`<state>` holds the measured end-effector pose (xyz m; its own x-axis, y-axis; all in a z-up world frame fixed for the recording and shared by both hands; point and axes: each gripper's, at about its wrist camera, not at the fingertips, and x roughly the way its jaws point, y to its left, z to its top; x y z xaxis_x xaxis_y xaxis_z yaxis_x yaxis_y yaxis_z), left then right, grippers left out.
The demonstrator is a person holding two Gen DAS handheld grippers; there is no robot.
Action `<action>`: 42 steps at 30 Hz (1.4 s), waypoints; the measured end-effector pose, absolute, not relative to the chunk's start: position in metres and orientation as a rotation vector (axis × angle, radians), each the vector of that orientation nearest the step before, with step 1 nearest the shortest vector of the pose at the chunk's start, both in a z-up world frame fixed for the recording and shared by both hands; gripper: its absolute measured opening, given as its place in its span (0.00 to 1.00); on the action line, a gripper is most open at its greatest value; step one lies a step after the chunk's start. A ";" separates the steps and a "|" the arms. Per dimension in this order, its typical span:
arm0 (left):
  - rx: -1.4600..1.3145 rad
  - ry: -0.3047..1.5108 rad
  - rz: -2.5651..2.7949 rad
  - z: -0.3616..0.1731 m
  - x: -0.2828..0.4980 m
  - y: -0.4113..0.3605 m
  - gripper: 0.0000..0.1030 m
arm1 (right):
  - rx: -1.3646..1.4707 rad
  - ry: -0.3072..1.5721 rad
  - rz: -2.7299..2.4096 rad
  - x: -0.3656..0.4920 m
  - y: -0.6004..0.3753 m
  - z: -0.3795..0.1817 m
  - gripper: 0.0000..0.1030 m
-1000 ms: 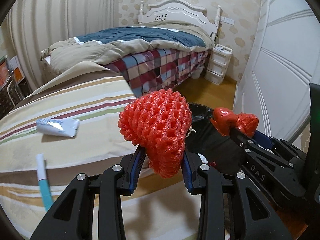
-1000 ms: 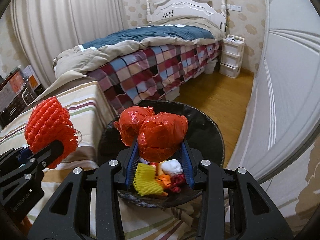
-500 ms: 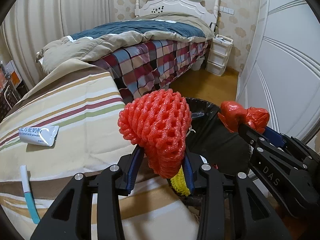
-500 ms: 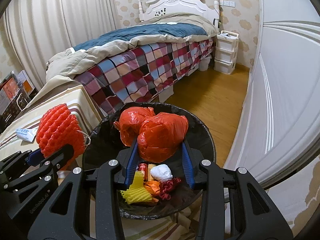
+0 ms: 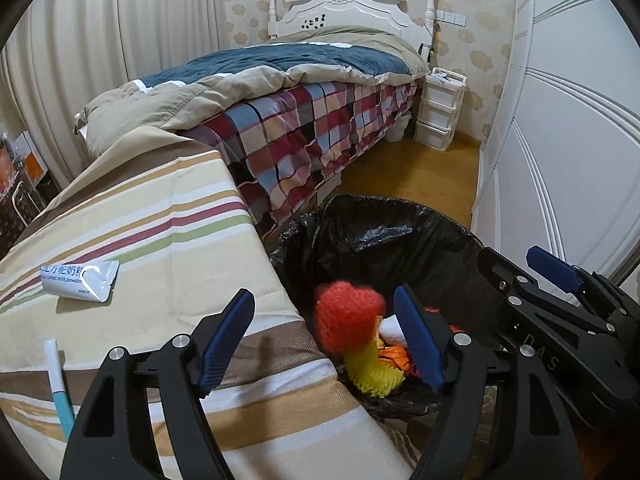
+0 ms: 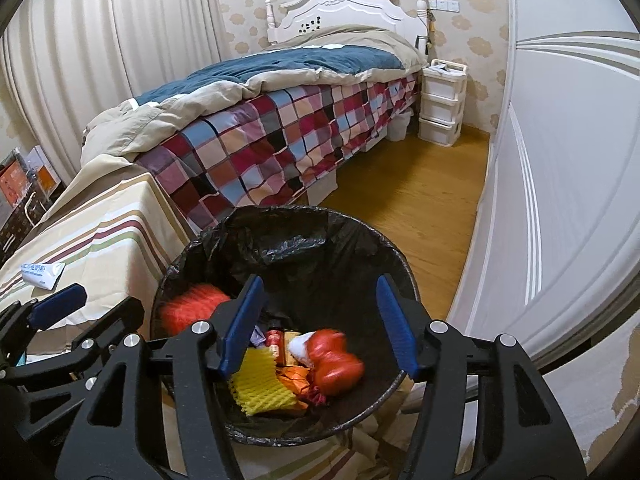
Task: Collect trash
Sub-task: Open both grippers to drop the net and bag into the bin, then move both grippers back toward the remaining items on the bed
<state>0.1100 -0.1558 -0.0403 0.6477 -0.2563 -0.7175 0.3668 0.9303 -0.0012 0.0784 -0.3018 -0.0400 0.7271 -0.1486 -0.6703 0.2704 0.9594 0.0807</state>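
Bedroom clutter gives way to a lined trash bin (image 6: 280, 240) at the lower centre of both views, where a red foam net (image 5: 346, 320) and a red plastic bag (image 6: 334, 356) lie blurred inside, apparently just dropped among a yellow foam net (image 6: 258, 384), a small red can (image 6: 274, 338) and orange wrappers. The left tool (image 5: 324, 340) hangs over the bin's near edge with its blue-padded jaws spread wide and nothing between them; the right tool (image 6: 318, 320) is likewise released, jaws parted above the bin's middle, tilted downward into it. Both point forward toward the bed (image 5: 304, 80) in the upper half of the frame.

By the look of it, the collecting is well along but unfinished. On the striped worktop (image 5: 140, 216) at the left of the left wrist view, a crumpled white sachet (image 5: 80, 282) with printed lettering lies well apart from the bin, and a white-and-teal pen-like stick (image 5: 58, 384) lies near the lower left edge. Whether the stick counts as trash cannot be told. White drawers (image 6: 442, 104) stand at upper right beside the headboard.
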 end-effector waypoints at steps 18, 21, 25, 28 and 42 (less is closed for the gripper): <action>0.076 0.813 -0.253 -0.033 0.100 -0.103 0.71 | 0.176 0.717 -0.206 0.062 -0.277 -0.032 0.67; 0.064 0.811 -0.222 -0.032 0.096 -0.088 0.71 | 0.170 0.719 -0.183 0.060 -0.265 -0.031 0.67; 0.056 0.809 -0.179 -0.033 0.091 -0.067 0.71 | 0.166 0.721 -0.146 0.059 -0.250 -0.027 0.68; 0.043 0.814 -0.150 -0.034 0.088 -0.050 0.71 | 0.152 0.724 -0.117 0.059 -0.234 -0.025 0.68; 0.001 0.873 0.000 -0.051 0.080 0.026 0.68 | 0.094 0.769 0.017 0.060 -0.168 -0.032 0.68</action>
<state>0.0795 0.0257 -0.0514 0.6422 0.0008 -0.7665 0.0000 1.0000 0.0010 0.0598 -0.1682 -0.0315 0.7190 0.0498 -0.6932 0.0192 0.9956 0.0915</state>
